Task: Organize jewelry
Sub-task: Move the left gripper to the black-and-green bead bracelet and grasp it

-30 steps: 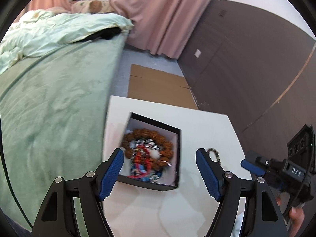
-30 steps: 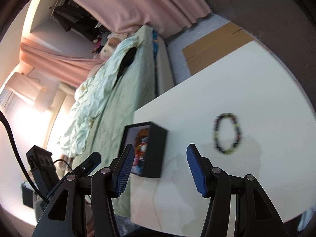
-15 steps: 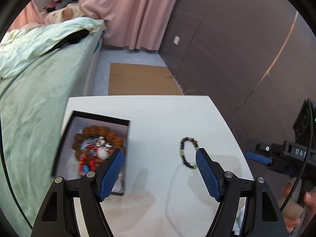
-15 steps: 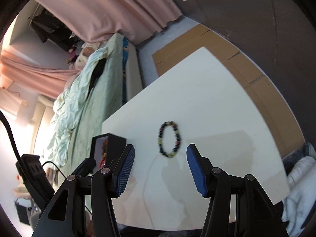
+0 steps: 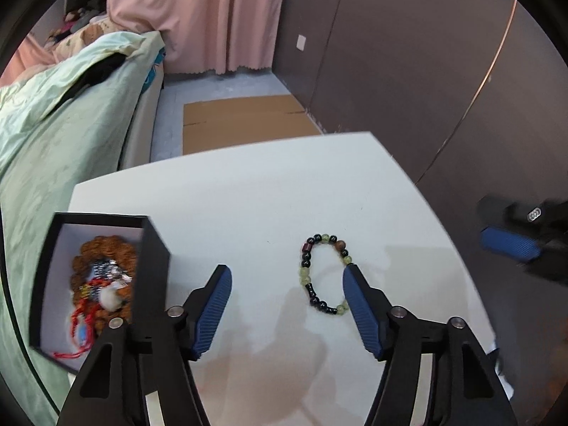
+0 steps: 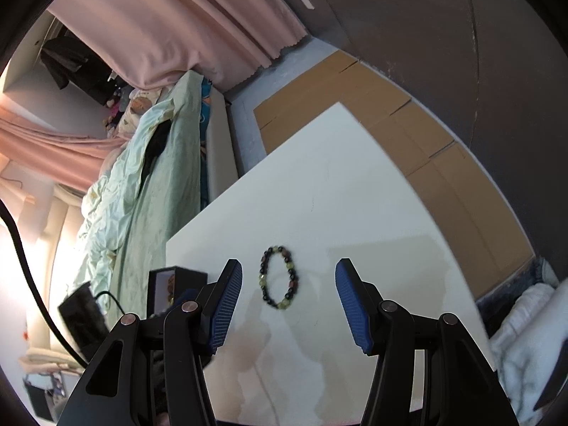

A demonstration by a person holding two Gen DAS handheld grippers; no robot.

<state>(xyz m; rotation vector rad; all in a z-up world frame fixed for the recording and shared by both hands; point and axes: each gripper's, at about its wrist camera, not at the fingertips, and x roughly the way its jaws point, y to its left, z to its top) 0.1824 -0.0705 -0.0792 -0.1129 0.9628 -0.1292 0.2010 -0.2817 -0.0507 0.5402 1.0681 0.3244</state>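
Observation:
A bead bracelet [image 5: 325, 273] of black and pale green beads lies flat on the white table [image 5: 248, 206]. An open black box [image 5: 152, 269] at the table's left edge holds several bracelets, brown beads and red cord among them. My left gripper [image 5: 285, 284] is open and empty, its right finger just beside the bracelet. My right gripper [image 6: 288, 278] is open and empty above the same bracelet [image 6: 279, 287], which shows between its fingers. The box [image 6: 177, 280] shows partly behind the right gripper's left finger.
A bed with a green cover [image 5: 53, 149] runs along the table's left side. Flat cardboard [image 5: 245, 120] lies on the floor beyond the table. A dark wall [image 5: 408, 71] stands to the right. White cloth [image 6: 525, 326] lies past the table's right edge.
Both grippers have swung to face the bracelet and moved closer to it. The box has slid to the left of both views. Both stay open.

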